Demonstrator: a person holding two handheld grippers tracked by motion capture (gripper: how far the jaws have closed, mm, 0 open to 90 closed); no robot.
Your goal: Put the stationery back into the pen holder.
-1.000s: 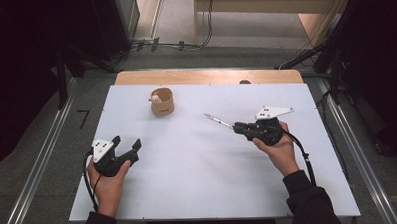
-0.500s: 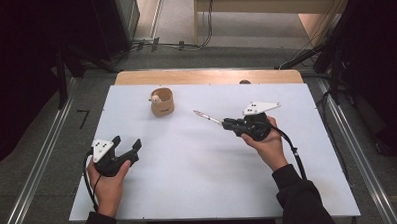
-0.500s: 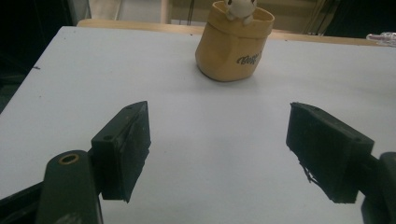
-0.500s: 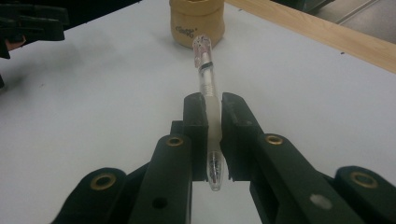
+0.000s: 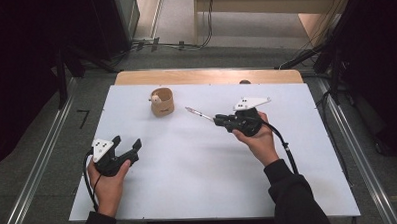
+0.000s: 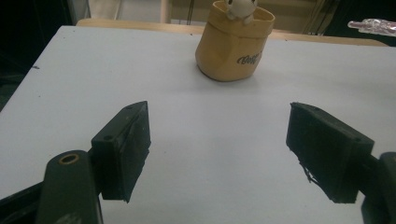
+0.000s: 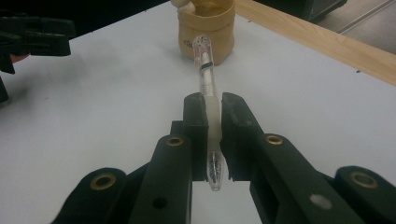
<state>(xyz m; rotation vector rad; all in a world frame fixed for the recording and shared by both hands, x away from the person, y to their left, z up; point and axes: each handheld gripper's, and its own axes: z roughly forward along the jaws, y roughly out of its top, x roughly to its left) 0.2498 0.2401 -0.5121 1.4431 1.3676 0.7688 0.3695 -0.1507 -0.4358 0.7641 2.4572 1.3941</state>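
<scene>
Right gripper point(image 5: 218, 120) clamped on a clear pen point(image 5: 199, 113), held above the white table point(image 5: 199, 182).

Its jaws grip the pen's barrel, the free end pointing toward ten o'clock at the tan cup point(image 5: 162, 102), which stands near the table's far edge with a small white figure inside. Left gripper point(image 5: 127, 144) rests at about eight o'clock from the cup, jaws spread wide with nothing between them.

Clear pen point(image 7: 208, 100) clamped in jaws, pointing at tan cup point(image 5: 162, 102).
</scene>
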